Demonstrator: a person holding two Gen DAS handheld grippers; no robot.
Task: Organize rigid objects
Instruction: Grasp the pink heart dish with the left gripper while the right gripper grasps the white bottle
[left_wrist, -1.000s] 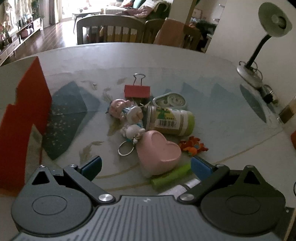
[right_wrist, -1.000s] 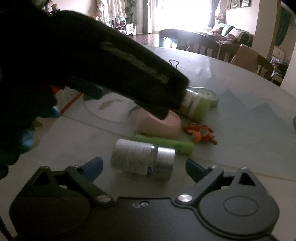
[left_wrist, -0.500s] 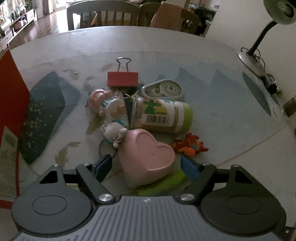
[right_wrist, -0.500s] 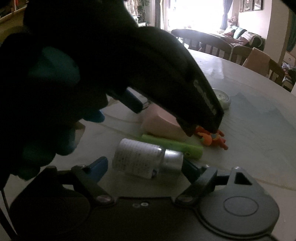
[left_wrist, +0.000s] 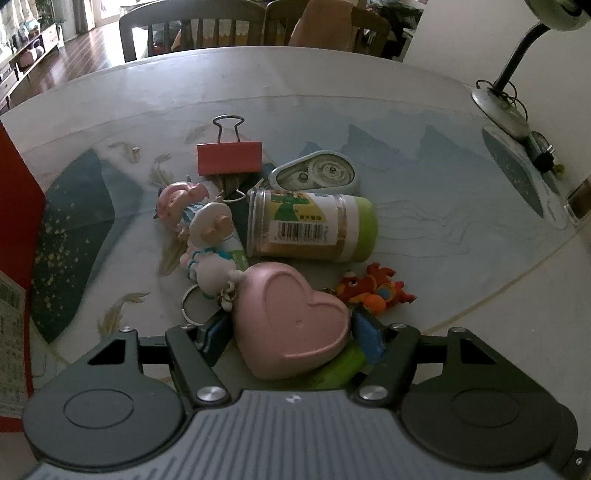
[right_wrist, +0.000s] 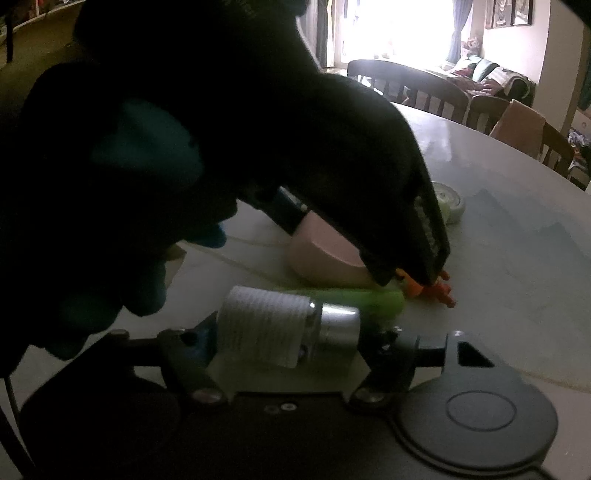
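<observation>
Left wrist view: the left tongs (left_wrist: 291, 341) sit on both sides of the pink heart box (left_wrist: 291, 323), pads touching or nearly, amid a pile on the counter (left_wrist: 461, 229). The grab looks begun.

Right wrist view: the right tongs (right_wrist: 291, 341) hug a little white bottle (right_wrist: 284, 334) lying flat. Next, I think: squeeze tight, lift slowly.
</observation>
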